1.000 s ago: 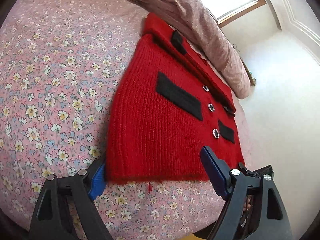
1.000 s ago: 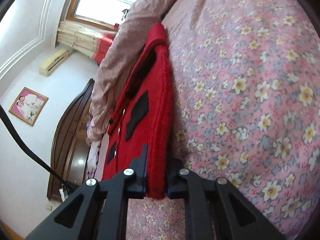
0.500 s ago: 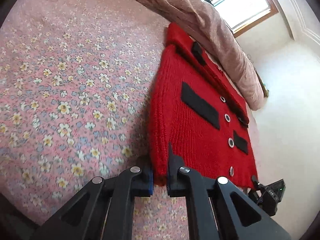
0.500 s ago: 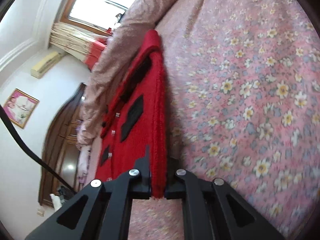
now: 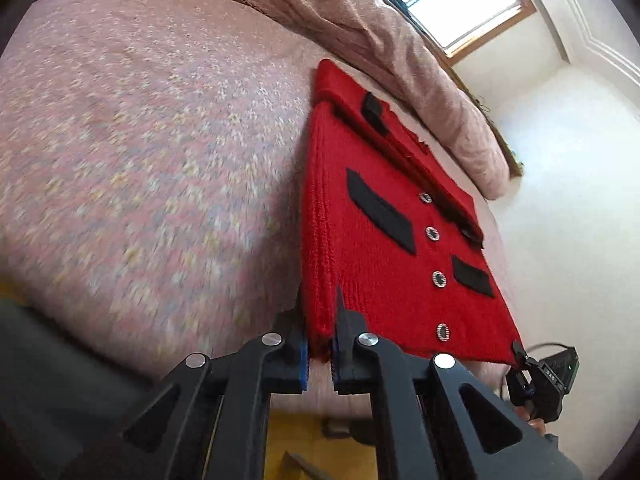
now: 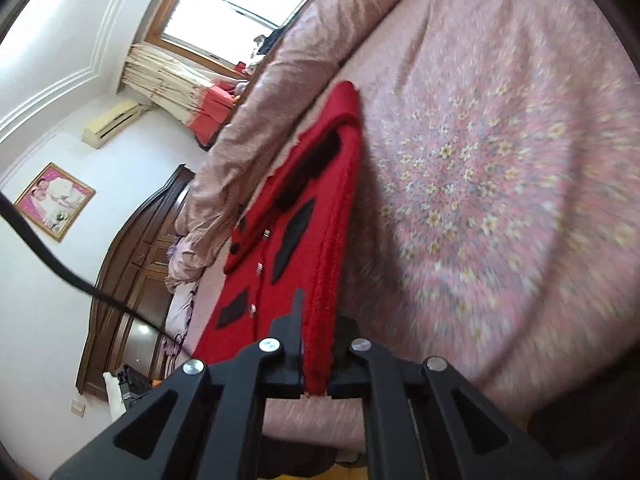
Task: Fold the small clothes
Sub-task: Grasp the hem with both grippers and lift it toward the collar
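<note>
While the left wrist view looks along the bed (image 5: 140, 152), the left hand-held gripper (image 5: 320, 344) is clamped on the near corner of a red sweater (image 5: 384, 272), its two fingers (image 5: 346, 332) closed against the hem with a fold of knit between them. From that corner the sweater stretches away over the flowered bedsheet, its front up, with black patches (image 5: 380, 210) and a row of round buttons (image 5: 439, 279) running along it. A folded sleeve lies along the far side of the sweater, next to a rumpled pink blanket (image 5: 400, 52) heaped at the far edge of the bed. Beyond the blanket a bright window (image 5: 460, 0) sits in a white wall. At the other near corner of the sweater, the tip of the second hand-held gripper shows, touching the hem. The sheet beside the sweater is blurred.

Seen from the right wrist view, the right hand-held gripper (image 6: 318, 376) is likewise closed on the sweater (image 6: 320, 248), pinching its near corner so that the red edge stands between the fingers (image 6: 294, 340). The sweater runs away from this corner across the bed (image 6: 500, 160), lifted a little off the sheet near the grip, with the blanket (image 6: 280, 92) along its far side. Past the blanket are the window (image 6: 232, 12), curtains (image 6: 176, 84), a framed picture (image 6: 54, 200) on the wall and a dark wooden wardrobe (image 6: 132, 264). A black cable (image 6: 60, 268) crosses in front of the wall.
</note>
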Tool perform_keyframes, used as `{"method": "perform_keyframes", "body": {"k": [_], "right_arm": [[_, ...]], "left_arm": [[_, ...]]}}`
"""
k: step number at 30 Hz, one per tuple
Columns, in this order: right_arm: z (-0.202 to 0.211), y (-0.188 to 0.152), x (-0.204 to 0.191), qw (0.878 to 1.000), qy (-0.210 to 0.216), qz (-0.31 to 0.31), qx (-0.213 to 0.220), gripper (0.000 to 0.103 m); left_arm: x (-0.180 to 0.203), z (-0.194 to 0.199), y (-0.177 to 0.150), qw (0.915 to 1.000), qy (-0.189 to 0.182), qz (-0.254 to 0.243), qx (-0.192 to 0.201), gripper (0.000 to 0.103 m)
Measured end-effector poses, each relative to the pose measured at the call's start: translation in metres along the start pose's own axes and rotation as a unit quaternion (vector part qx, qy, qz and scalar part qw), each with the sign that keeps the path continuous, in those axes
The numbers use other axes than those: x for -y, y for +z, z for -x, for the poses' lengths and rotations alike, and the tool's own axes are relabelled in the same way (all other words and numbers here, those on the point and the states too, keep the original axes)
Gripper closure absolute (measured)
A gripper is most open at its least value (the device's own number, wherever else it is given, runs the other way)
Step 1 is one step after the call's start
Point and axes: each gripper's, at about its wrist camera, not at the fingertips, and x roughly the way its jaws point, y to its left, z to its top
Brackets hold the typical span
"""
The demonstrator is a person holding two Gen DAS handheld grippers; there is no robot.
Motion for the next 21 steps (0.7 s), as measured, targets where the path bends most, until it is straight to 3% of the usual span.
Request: {"method": "perform_keyframes", "body": {"k": [3, 7, 11, 21], "right_arm": [[0.026, -0.021, -0.015, 0.999, -0.02, 0.028, -0.007, 0.097], [0.034, -0.039, -0.013, 0.999, -0.032, 0.011, -0.007, 0.097], [0.024, -0.026, -0.01, 0.999, -0.045, 0.005, 0.005, 0.097], [-0.016, 0.022, -0.027, 0.991, -0.093, 0.091, 0.03, 0.096]], "left_arm": [[0.0, 0.018, -0.019, 0.9999, 0.001, -0.013, -0.008, 0.102], [0.001, 0.024, -0.03, 0.9997, 0.005, -0.02, -0.016, 0.102], [0.008, 0.011, -0.015, 0.9992, 0.024, -0.03, -0.009, 0.102], [0.041, -0.032, 0.046, 0.996, 0.022, -0.075, 0.045, 0.102]]}}
